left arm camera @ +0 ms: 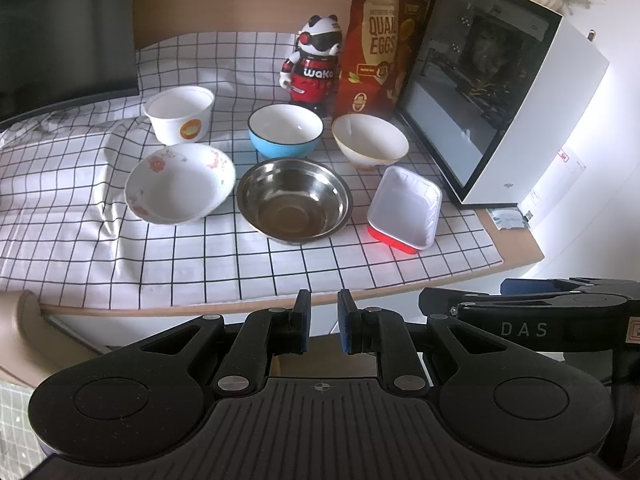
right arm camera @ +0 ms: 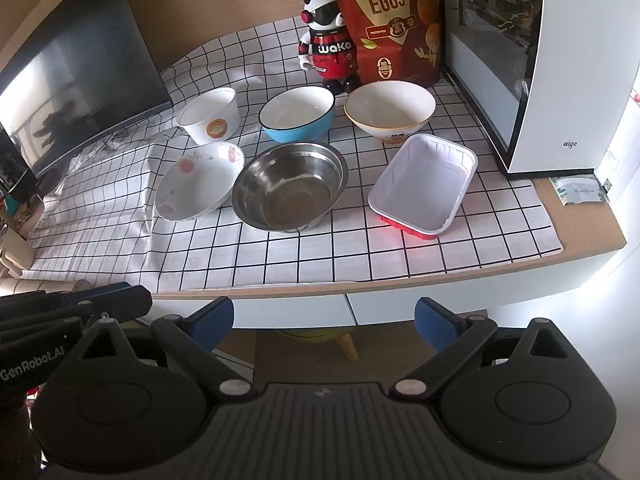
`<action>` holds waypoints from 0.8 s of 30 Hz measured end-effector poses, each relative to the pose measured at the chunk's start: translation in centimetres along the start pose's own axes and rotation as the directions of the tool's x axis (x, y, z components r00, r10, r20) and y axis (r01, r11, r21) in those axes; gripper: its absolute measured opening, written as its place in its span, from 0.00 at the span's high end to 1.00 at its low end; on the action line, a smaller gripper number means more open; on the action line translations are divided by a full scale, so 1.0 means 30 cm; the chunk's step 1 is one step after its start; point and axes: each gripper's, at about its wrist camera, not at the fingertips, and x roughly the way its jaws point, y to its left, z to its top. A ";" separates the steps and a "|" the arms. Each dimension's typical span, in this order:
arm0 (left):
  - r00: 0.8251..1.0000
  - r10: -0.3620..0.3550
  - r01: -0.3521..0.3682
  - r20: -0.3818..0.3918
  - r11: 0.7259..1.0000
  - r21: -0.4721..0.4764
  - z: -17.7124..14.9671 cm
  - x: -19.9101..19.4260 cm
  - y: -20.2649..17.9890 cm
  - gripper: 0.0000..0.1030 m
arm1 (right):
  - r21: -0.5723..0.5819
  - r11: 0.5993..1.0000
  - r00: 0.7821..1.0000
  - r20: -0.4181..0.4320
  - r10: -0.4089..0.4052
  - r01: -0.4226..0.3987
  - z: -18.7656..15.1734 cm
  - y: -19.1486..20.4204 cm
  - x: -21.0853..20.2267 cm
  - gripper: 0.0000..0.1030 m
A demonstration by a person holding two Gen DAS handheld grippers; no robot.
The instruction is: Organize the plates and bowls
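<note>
Six vessels spread on checked cloth [right arm camera: 280, 256], none stacked. Left gripper [left arm camera: 324, 320] nearly closed, empty; right gripper [right arm camera: 324, 320] wide open, empty; both short of table edge. Risk: steel bowl [right arm camera: 289, 190] slippery, floral bowl [right arm camera: 200, 180] tilted on cloth fold, may tip when nudged.

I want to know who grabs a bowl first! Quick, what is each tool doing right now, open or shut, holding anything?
Left tool: shut, holding nothing, short of the table edge.
Right tool: open wide, holding nothing.
</note>
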 end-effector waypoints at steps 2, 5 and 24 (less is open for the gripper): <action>1.000 -0.001 0.001 0.001 1.000 -0.001 -0.001 0.000 0.003 0.82 | 0.001 1.000 1.000 -0.001 0.000 0.000 -0.001 0.001 0.000 0.05; 1.000 0.000 0.000 0.000 1.000 -0.001 -0.001 0.002 0.001 0.82 | 0.001 1.000 1.000 -0.001 0.000 0.000 -0.002 0.003 0.001 0.06; 1.000 -0.008 0.008 -0.016 1.000 -0.011 0.003 0.003 -0.004 0.82 | 0.004 1.000 1.000 -0.002 -0.002 0.002 0.001 -0.002 0.001 0.05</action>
